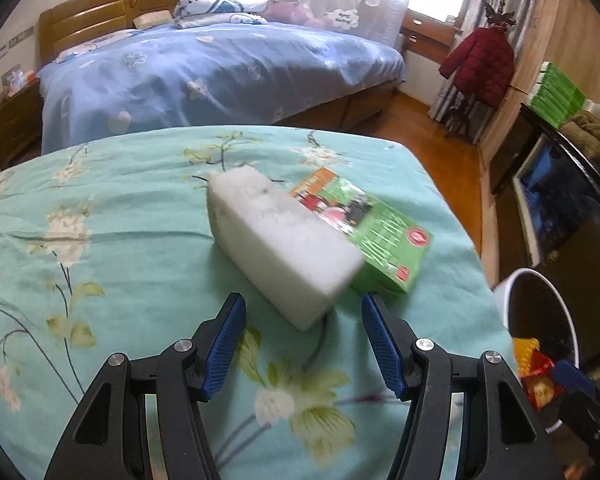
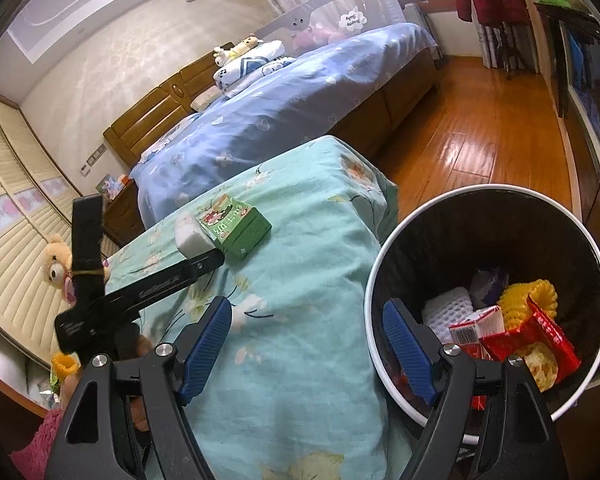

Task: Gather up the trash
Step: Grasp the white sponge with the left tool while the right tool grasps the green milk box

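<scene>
Just beyond left gripper fingers | foam block | untouched

Your left wrist view looks steeply down, close over the foam block and box; your right wrist view, farther back over the bin, shares both

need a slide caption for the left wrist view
Open left claw nears a white foam block lying against a green carton on the floral cloth, bin at right.
</scene>
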Action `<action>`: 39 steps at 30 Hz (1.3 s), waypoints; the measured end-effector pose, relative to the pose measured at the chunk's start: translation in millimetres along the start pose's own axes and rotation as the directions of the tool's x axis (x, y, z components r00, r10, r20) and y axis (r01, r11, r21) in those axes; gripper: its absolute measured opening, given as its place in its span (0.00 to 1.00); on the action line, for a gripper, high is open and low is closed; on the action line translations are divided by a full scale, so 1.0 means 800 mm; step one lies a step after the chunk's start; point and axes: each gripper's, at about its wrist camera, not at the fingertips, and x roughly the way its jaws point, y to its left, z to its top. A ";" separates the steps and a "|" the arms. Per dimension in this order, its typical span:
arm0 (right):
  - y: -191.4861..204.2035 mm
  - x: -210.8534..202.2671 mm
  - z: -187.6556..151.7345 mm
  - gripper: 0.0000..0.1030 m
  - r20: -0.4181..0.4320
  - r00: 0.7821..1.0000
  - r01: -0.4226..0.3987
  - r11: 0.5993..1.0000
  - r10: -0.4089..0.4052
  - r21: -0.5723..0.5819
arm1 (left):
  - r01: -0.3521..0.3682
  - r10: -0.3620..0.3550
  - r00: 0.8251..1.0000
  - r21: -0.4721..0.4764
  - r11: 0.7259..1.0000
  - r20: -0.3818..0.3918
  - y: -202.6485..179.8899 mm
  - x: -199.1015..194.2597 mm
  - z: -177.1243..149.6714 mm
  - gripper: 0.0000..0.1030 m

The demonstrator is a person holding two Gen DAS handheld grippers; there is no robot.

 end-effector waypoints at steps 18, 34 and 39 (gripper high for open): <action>0.079 0.101 0.025 0.77 -0.088 0.996 -0.039 0.970 0.018 -0.241 | 0.163 -0.159 0.986 0.101 0.981 -0.050 0.092 -0.076 -0.058 0.25; 0.108 0.163 0.047 0.55 -0.120 0.987 0.061 0.939 -0.108 -0.339 | 0.149 -0.144 0.987 0.082 0.985 -0.065 0.137 -0.120 -0.095 0.43; 0.109 0.127 0.017 0.54 -0.125 0.989 0.051 0.973 -0.081 -0.226 | 0.061 -0.061 0.998 0.001 0.998 0.003 0.136 -0.137 -0.108 0.63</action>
